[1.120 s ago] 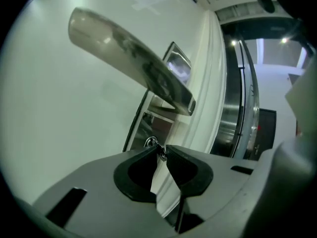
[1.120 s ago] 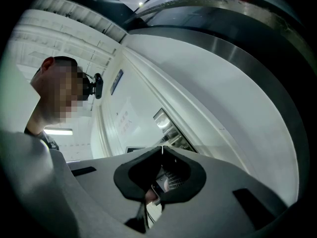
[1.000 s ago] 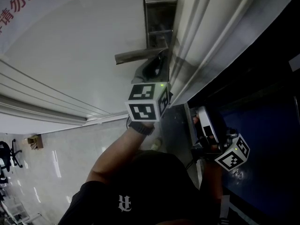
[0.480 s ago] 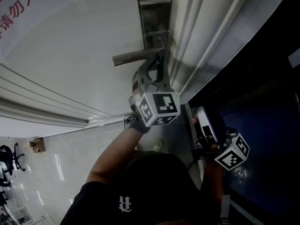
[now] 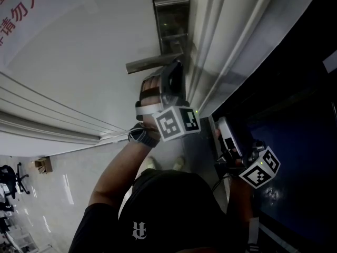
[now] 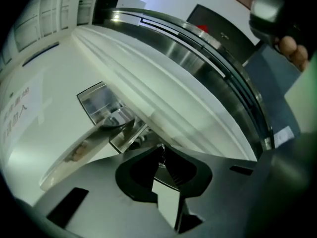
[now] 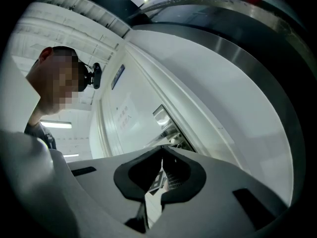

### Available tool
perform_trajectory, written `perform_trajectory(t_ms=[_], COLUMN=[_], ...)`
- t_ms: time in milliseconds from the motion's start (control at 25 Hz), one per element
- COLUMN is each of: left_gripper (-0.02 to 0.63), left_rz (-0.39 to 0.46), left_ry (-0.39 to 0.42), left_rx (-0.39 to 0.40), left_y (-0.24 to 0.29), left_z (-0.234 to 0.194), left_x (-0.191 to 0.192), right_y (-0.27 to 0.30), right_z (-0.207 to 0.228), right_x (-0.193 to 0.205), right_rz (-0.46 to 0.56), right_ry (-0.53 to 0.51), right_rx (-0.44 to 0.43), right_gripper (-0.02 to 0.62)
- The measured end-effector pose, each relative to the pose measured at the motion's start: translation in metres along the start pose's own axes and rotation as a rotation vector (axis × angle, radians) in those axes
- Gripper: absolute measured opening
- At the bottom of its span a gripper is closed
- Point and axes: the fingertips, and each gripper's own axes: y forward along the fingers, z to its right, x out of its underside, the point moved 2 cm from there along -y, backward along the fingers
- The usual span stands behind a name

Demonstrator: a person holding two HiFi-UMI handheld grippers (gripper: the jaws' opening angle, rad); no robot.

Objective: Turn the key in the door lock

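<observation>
The steel lock plate (image 5: 172,25) sits on the white door, with its lever handle (image 5: 150,63) pointing left. Just below the lever, my left gripper (image 5: 175,70) is pressed against the plate, its marker cube rolled toward the camera. In the left gripper view the jaws of the left gripper (image 6: 161,150) are shut on a small metal key (image 6: 161,156) at the lock plate (image 6: 101,103), under the lever (image 6: 84,148). My right gripper (image 5: 226,136) hangs low at the right, away from the door. In its own view the right gripper (image 7: 161,163) is shut and holds nothing.
A ribbed white and metal door frame (image 5: 210,83) runs diagonally right beside the lock. A dark blue panel (image 5: 295,115) fills the right side. Glossy floor tiles (image 5: 68,178) and office chairs (image 5: 8,175) lie at lower left. The person's head and arm fill the bottom middle.
The left gripper has rolled about its axis at the lock, and its marker cube has swung round and a little lower. The right gripper has stayed put.
</observation>
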Motion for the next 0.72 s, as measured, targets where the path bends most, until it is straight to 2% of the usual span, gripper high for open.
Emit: perform_trajectory(t_ms=[160, 480, 720], left_gripper=[0.038, 0.029, 0.019], left_rz=[-0.003, -0.005, -0.021], left_ry=[0.111, 0.316, 0.565], left_rx=[0.001, -0.011, -0.039], left_y=[0.000, 0.000, 0.000], left_z=[0.002, 0.005, 0.006], left_x=[0.000, 0.000, 0.002], right_y=[0.008, 0.031, 0.045], right_z=[0.005, 0.005, 0.011], right_x=[0.001, -0.002, 0.004], right_rz=[-0.024, -0.106, -0.155], right_ry=[-0.040, -0.194, -0.310], right_rx=[0.003, -0.018, 0.020], right_gripper=[0.015, 0.015, 0.015])
